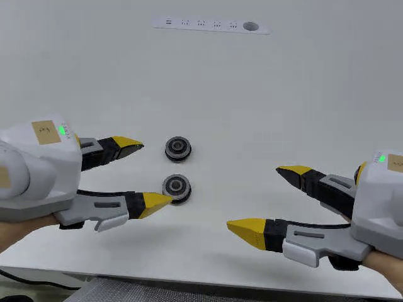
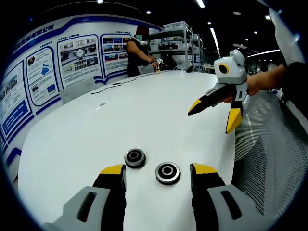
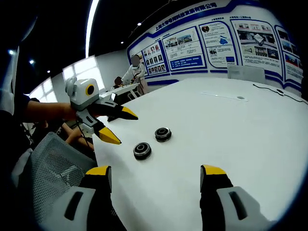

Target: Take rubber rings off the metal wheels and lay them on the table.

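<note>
Two small metal wheels with black rubber rings lie flat on the white table [image 1: 264,100]: a far wheel [image 1: 178,148] and a near wheel [image 1: 177,187]. My left gripper [image 1: 150,173] is open just left of them, its lower yellow tip almost at the near wheel. From the left gripper view, the far wheel [image 2: 135,158] and near wheel [image 2: 168,173] lie just ahead of my open left gripper [image 2: 159,169]. My right gripper [image 1: 261,197] hangs open to the right, well apart from the wheels. Its own view has both wheels [image 3: 163,134] [image 3: 142,150] ahead of it, with the left gripper [image 3: 124,129] behind them.
A white power strip [image 1: 211,24] lies at the table's far edge. A grey mesh chair [image 2: 269,159] stands at the near side. A thin cable [image 2: 115,85] runs across the far tabletop, and a person [image 2: 139,53] stands at the far end.
</note>
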{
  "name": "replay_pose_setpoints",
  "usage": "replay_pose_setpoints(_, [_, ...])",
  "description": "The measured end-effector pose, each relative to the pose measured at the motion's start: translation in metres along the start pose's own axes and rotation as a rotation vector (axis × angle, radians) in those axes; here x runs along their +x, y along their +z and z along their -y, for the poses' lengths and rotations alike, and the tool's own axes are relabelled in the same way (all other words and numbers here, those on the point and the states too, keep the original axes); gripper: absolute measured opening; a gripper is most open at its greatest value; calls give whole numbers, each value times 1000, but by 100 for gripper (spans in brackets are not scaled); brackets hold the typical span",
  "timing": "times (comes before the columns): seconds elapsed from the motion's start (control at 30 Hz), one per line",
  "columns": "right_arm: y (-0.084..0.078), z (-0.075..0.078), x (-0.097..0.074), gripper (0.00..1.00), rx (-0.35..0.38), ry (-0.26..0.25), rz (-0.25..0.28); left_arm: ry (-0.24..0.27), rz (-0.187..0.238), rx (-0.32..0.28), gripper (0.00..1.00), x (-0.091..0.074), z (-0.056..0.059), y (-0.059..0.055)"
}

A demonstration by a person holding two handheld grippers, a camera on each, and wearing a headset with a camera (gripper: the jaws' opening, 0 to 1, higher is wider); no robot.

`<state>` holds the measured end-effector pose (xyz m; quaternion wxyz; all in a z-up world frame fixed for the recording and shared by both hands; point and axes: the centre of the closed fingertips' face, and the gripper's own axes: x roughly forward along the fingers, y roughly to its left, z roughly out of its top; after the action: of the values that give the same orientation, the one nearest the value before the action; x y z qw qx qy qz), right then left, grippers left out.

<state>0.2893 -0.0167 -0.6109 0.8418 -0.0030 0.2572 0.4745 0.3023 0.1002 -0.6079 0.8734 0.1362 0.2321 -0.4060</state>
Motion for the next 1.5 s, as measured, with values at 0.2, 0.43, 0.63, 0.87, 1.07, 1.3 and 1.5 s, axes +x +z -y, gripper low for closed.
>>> replay_pose_setpoints(0.2, [-3,-5,3,73,16,18,-5,-26,-15,11,50,10,3,-3])
replay_pose_setpoints(0.43, [-5,-10,7,70,35,32,-2,-56,-37,6,47,19,7,-9])
replay_pose_setpoints(0.63, [-7,-13,10,68,63,49,-8,-69,-62,17,42,24,9,-14])
replay_pose_setpoints(0.87, [-13,-13,11,65,66,53,-25,-81,-83,31,35,29,8,-18])
replay_pose_setpoints(1.07, [-14,-10,10,64,71,52,-31,-97,-97,30,29,34,11,-20])
replay_pose_setpoints(1.3, [-11,-7,11,62,78,47,-27,-106,-117,51,21,37,12,-25])
replay_pose_setpoints(1.5, [-10,-7,11,62,80,45,-22,-114,-114,47,19,36,13,-25])
